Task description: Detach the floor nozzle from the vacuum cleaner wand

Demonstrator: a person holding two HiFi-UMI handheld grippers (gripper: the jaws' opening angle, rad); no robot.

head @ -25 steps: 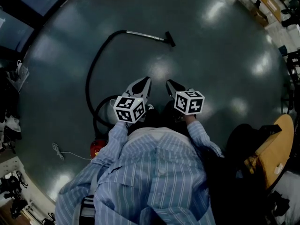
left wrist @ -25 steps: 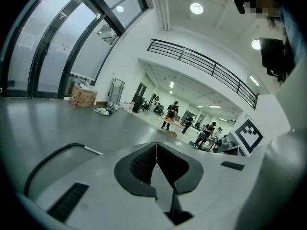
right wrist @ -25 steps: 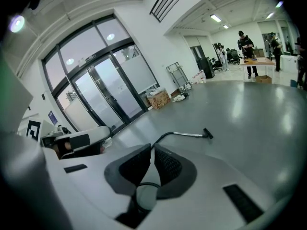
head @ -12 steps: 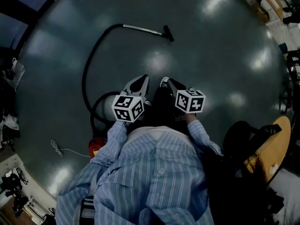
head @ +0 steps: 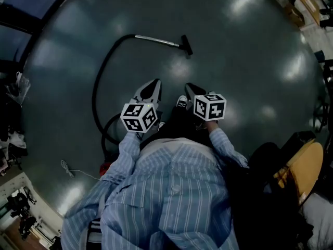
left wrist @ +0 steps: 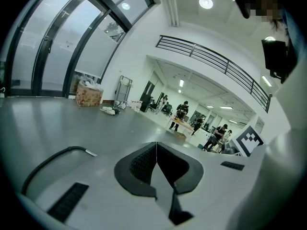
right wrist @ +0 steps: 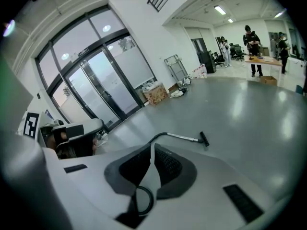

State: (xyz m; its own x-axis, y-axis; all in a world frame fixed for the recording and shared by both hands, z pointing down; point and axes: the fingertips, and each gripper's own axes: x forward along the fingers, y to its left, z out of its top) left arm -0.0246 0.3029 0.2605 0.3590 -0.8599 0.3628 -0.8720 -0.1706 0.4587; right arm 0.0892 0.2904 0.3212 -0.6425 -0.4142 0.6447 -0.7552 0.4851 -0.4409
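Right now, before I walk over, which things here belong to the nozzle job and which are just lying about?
Job: floor nozzle, wand, hose, left gripper and right gripper (both shut, empty).
Lying about: white cable, cardboard box, trolley.

Left gripper (head: 154,82): fingers (left wrist: 141,164) closed against each other, pointing forward and slightly down, carried on an arm in a striped left sleeve (head: 120,158). Right gripper (head: 189,86): fingers (right wrist: 168,164) likewise shut, tilted more steeply down, just beside the left one, striped right sleeve (head: 225,146) behind it.
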